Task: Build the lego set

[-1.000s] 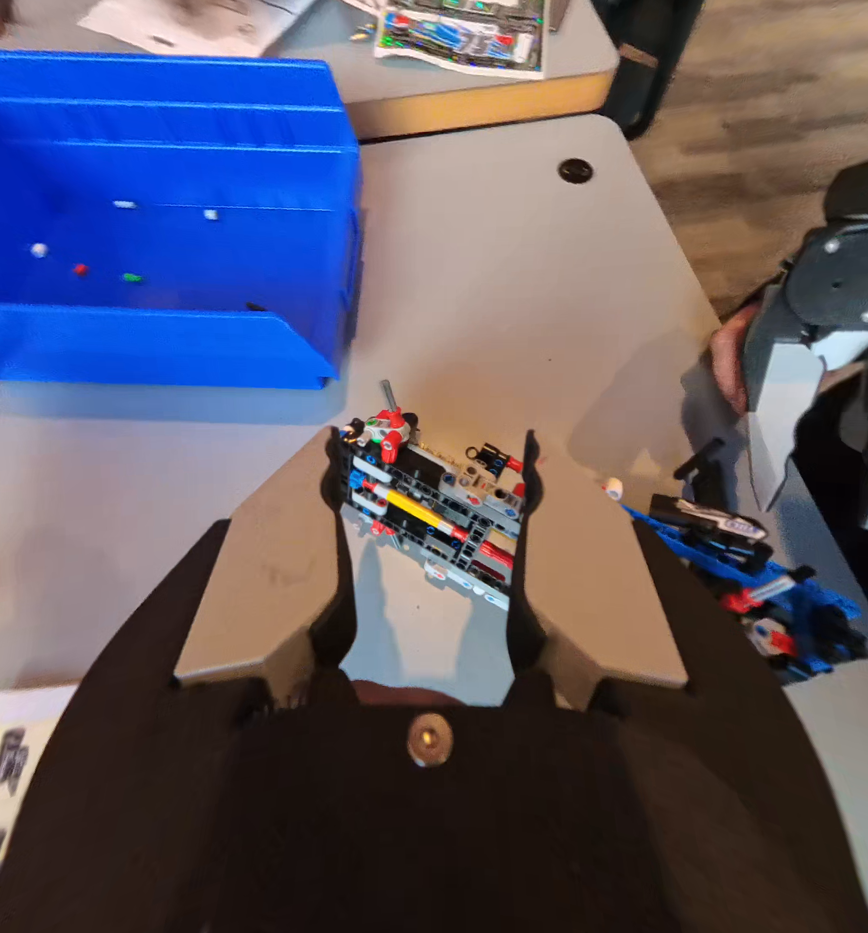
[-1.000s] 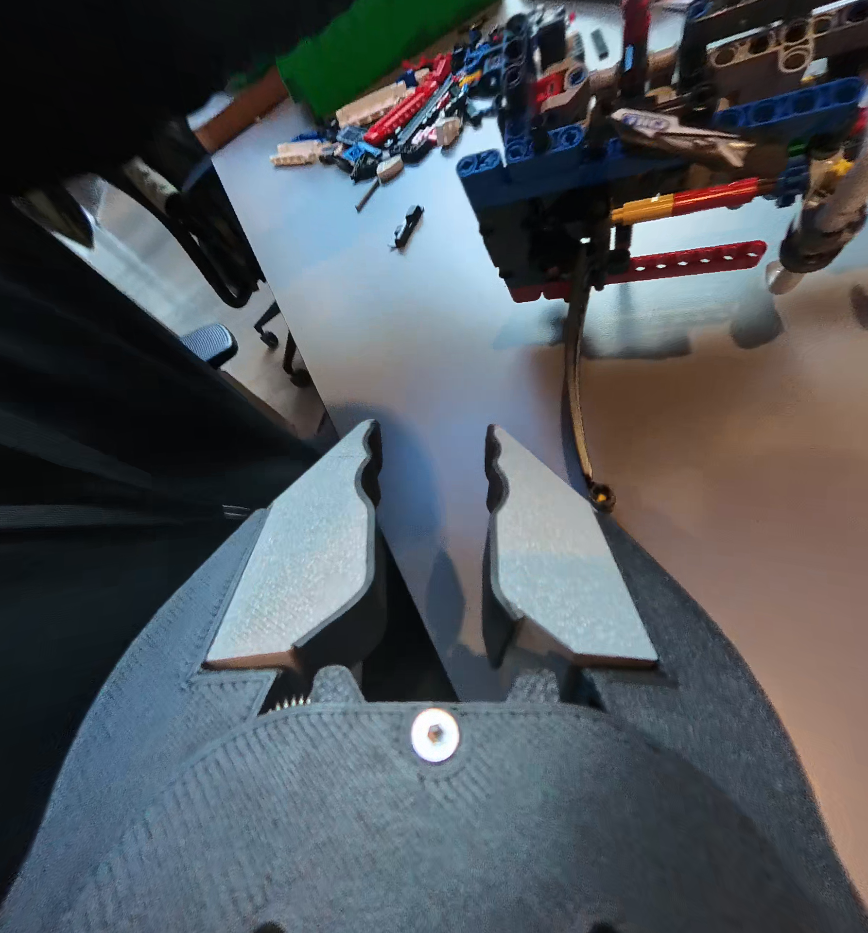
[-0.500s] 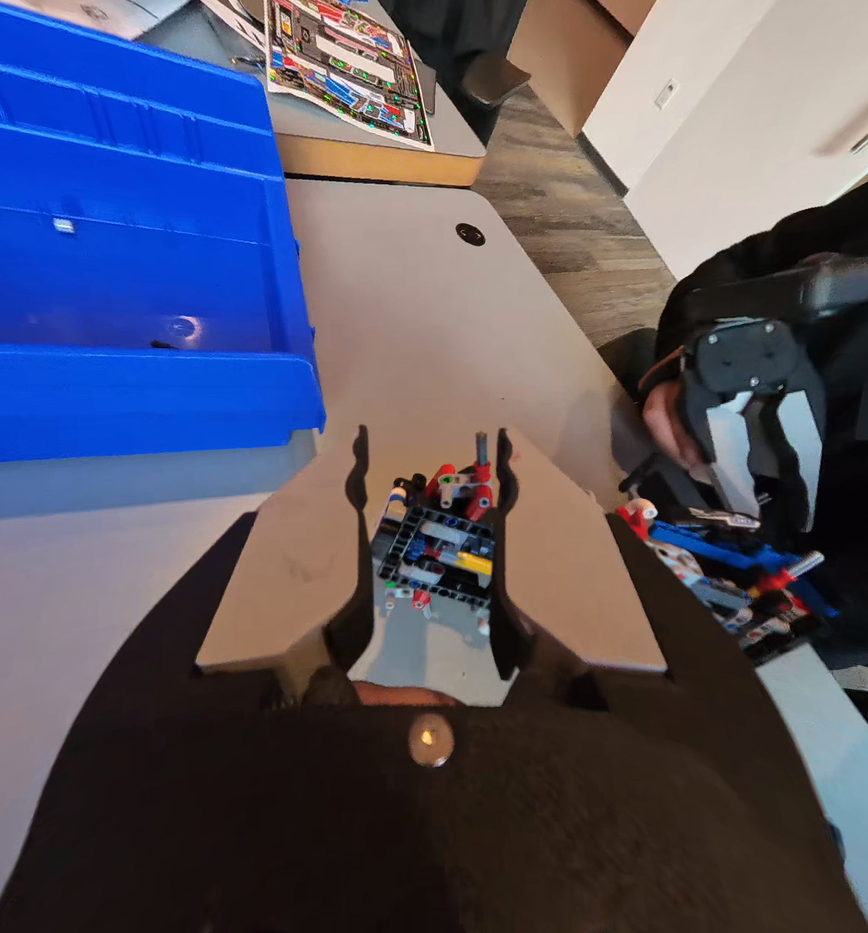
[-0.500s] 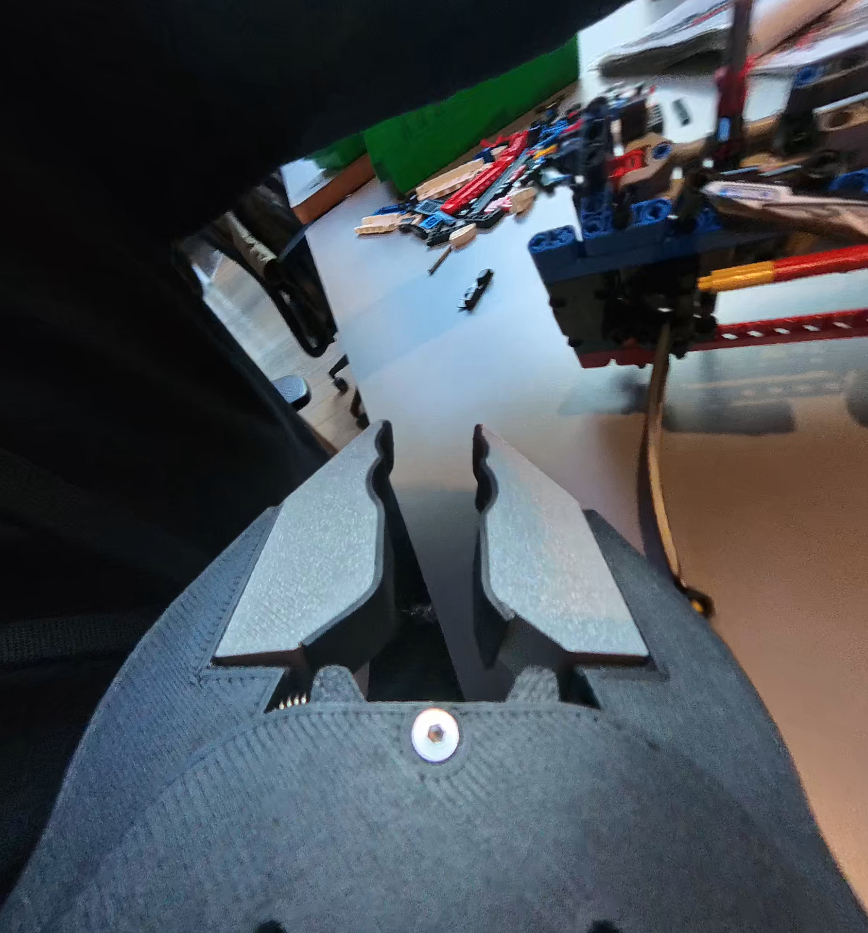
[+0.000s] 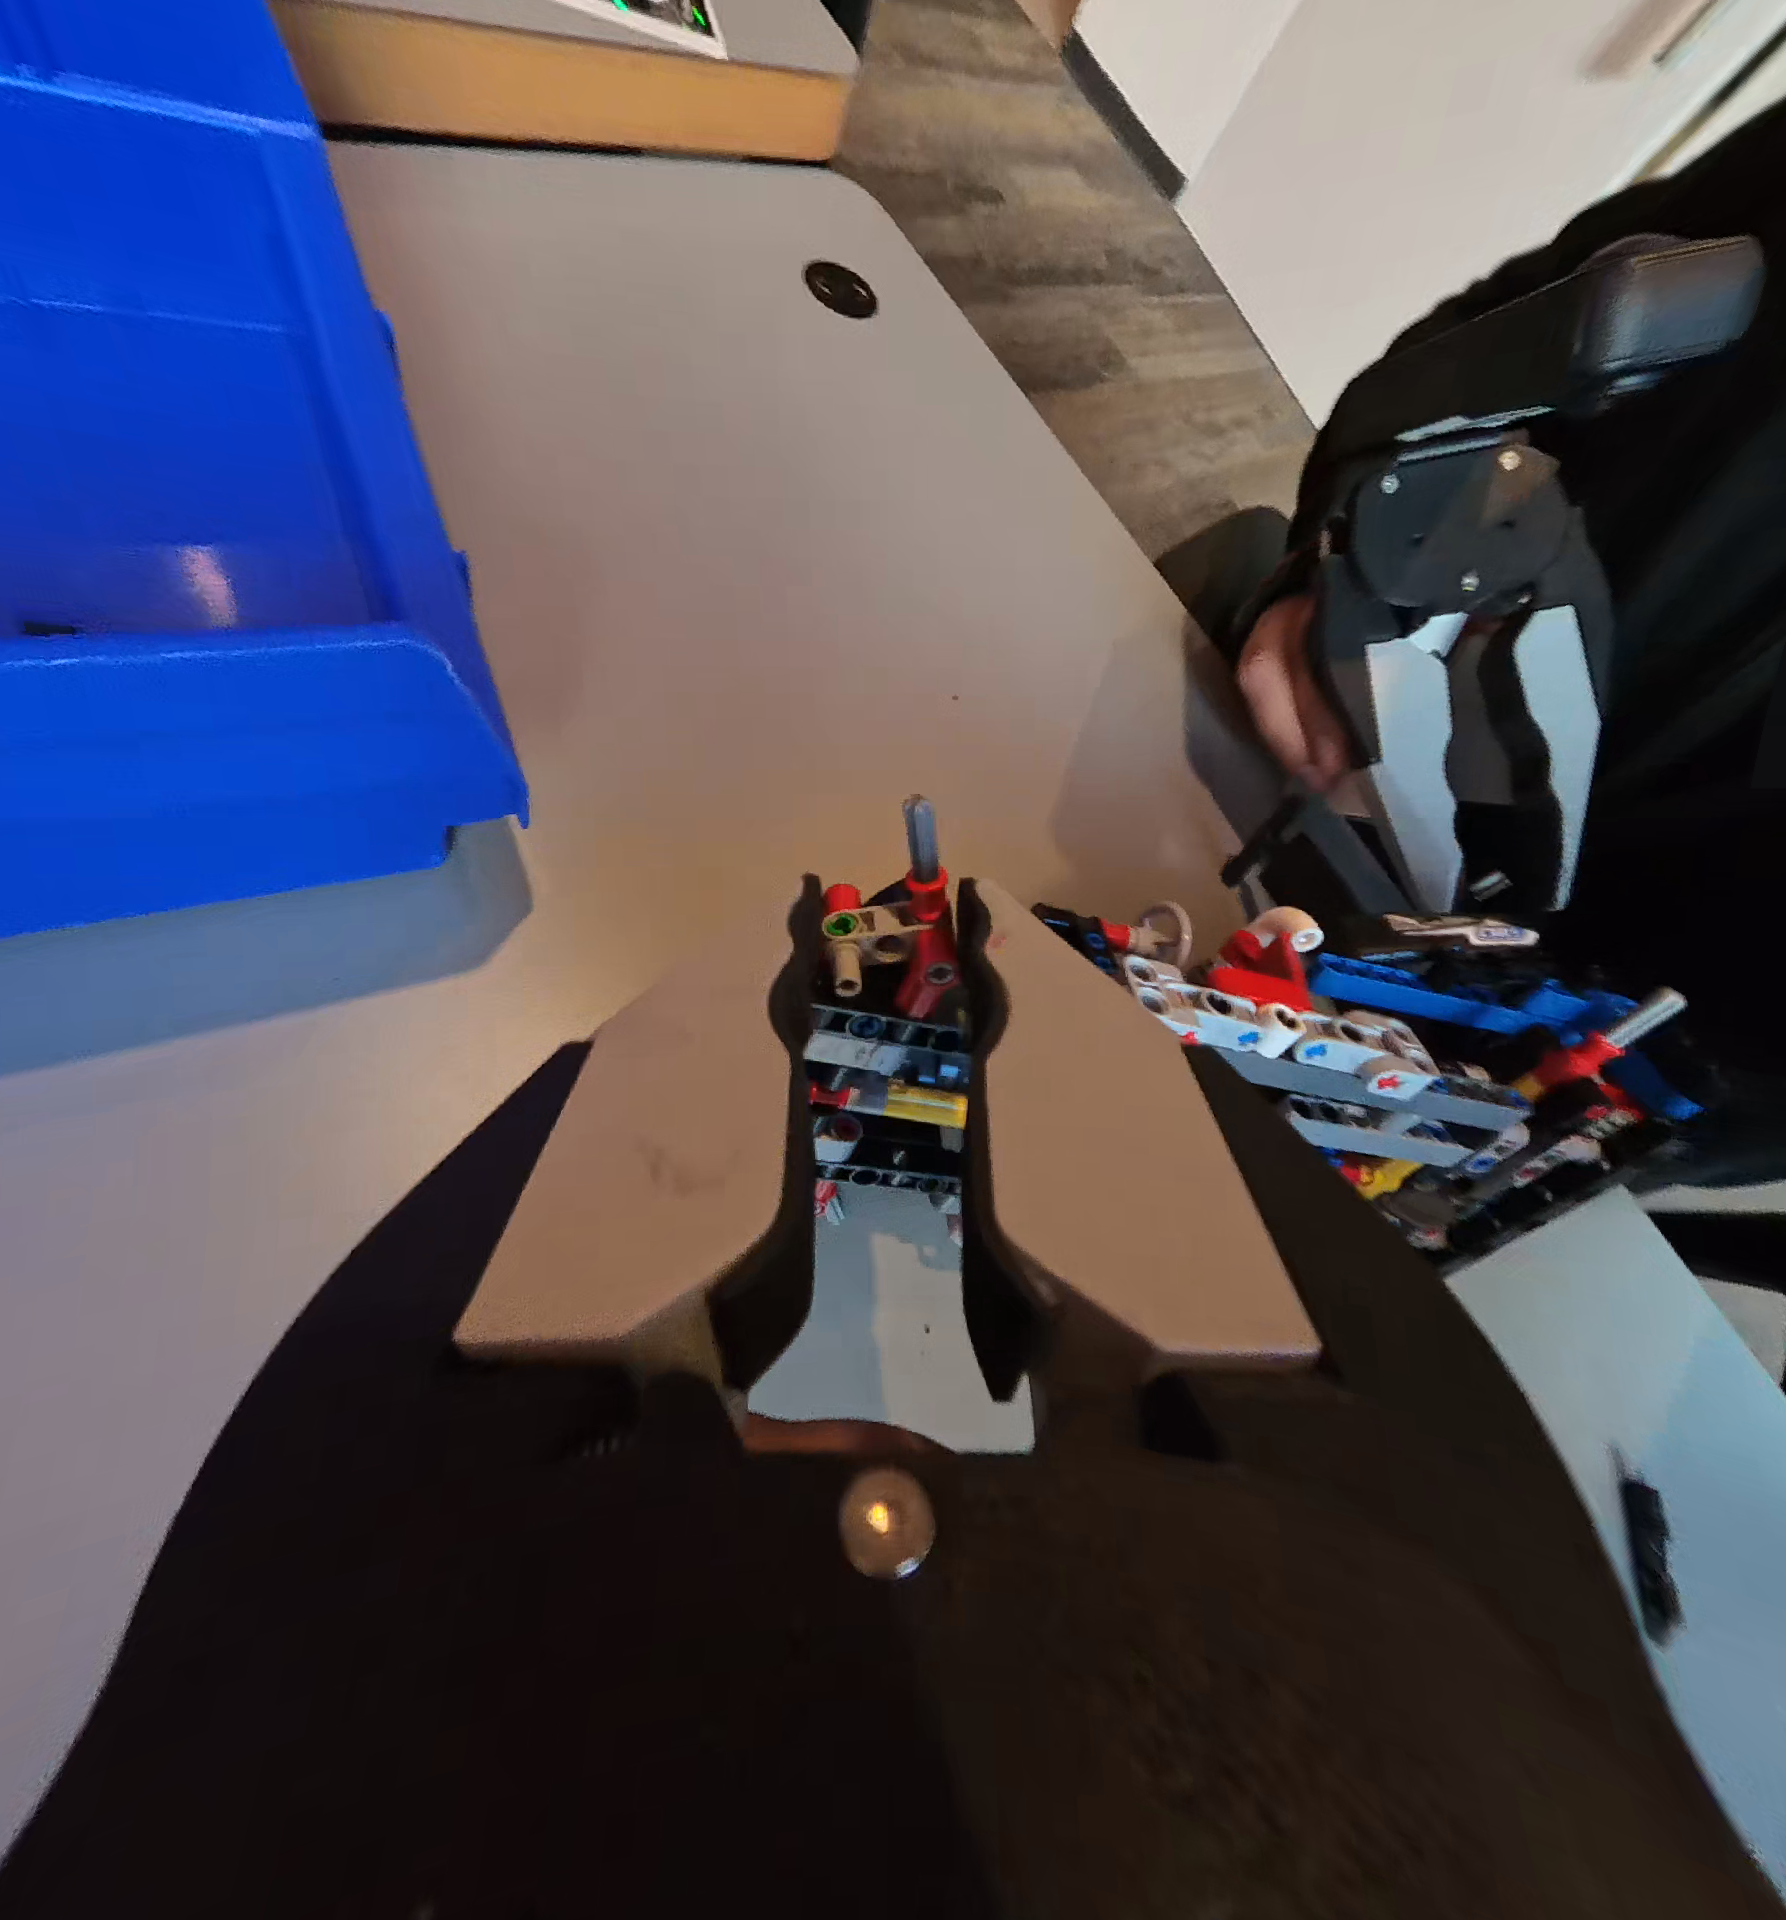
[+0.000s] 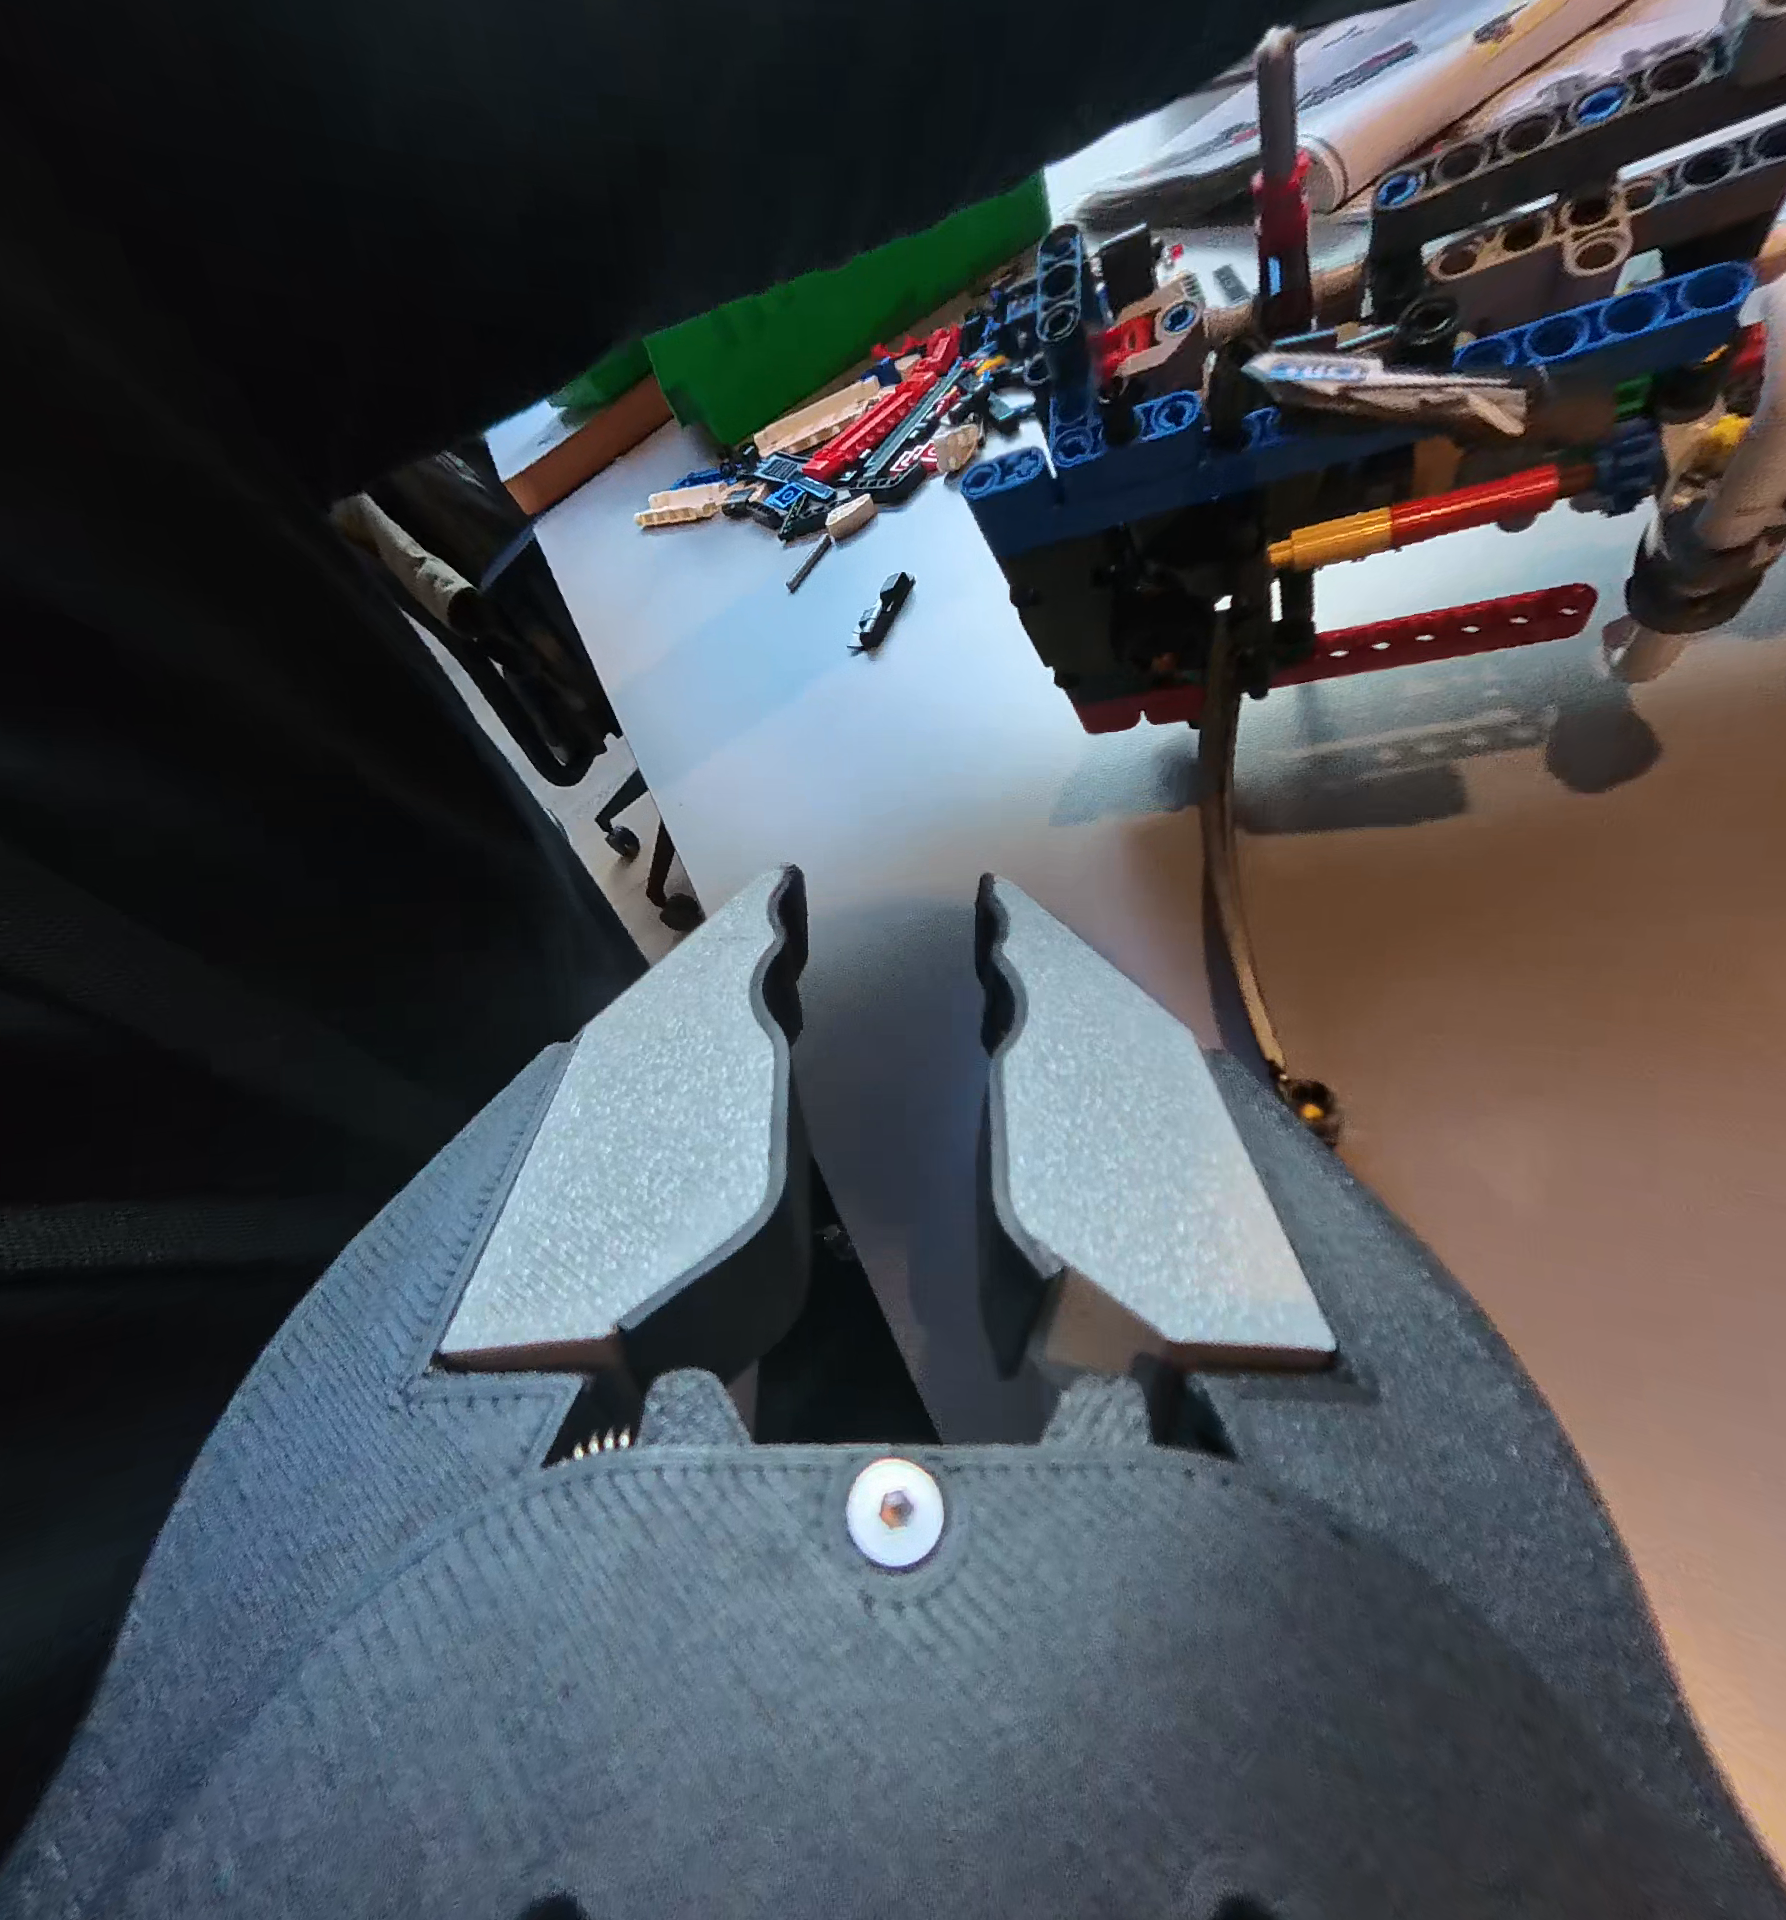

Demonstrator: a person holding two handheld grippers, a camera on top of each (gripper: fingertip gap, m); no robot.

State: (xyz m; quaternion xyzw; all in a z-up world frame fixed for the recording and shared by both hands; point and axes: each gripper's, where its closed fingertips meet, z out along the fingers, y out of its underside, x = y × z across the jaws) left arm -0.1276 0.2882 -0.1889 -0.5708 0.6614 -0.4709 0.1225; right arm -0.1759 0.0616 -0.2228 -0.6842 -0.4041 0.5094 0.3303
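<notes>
In the left wrist view the left gripper (image 5: 884, 940) has its fingers narrowed onto a small Technic sub-assembly (image 5: 887, 1049), apparently to carry it to the blue chassis (image 5: 1388, 1049) right of them; the right wrist view alone shows the right gripper (image 6: 889, 920) part-open and empty, loose parts (image 6: 847, 457) lying on the surface beyond.
</notes>
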